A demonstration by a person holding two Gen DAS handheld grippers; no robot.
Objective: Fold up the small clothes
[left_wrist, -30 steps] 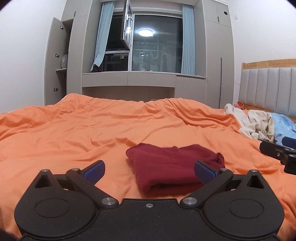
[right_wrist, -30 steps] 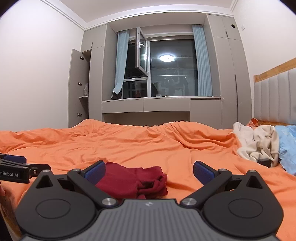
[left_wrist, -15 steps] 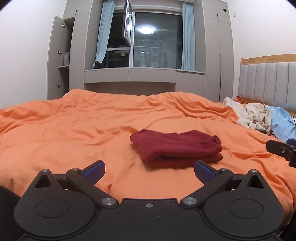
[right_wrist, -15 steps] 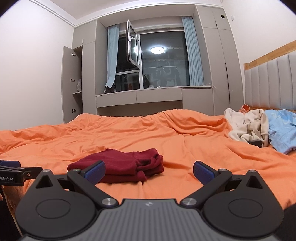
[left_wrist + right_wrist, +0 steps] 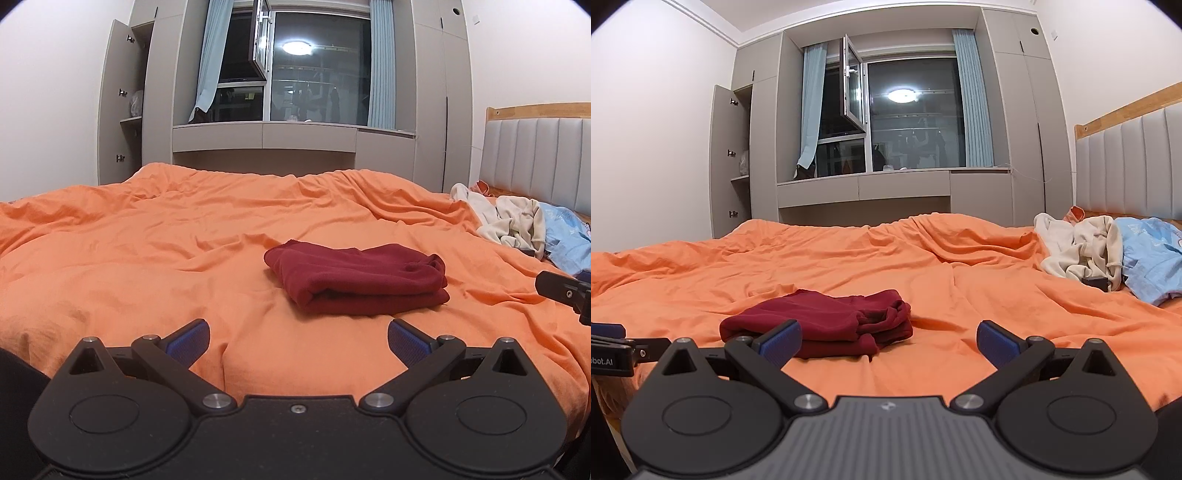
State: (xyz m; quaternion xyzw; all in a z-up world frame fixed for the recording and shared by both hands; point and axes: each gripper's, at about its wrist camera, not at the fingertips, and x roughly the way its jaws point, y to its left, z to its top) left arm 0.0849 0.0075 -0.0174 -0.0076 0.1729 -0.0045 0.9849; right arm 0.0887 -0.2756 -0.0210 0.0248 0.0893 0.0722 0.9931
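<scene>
I hold both tools back from the bed [image 5: 147, 258], near its close edge. My left hand-held gripper [image 5: 297, 338] has its jaws spread wide and carries nothing; my right hand-held gripper [image 5: 888, 339] is likewise spread and empty. The dark red garment [image 5: 356, 278] lies folded in a compact stack on the orange cover, at about 1 o'clock from the left tool and 11 o'clock from the right one, apart from both.

I judge this piece done, so the step in hand is to leave it alone and go for the next one. The loose pile of clothes [image 5: 1086, 254], cream and light blue, sits by the headboard [image 5: 1134, 162] at about 2 o'clock. To do that well I would swing wide of the red stack so no finger drags its top layer, and pinch a single piece by an edge, not a bunch.

The red stack's long axis runs left to right across both views, roughly 9 to 3 o'clock. Its rumpled, bunched end points toward 3 o'clock, toward the headboard; the layered fold edge faces me.
</scene>
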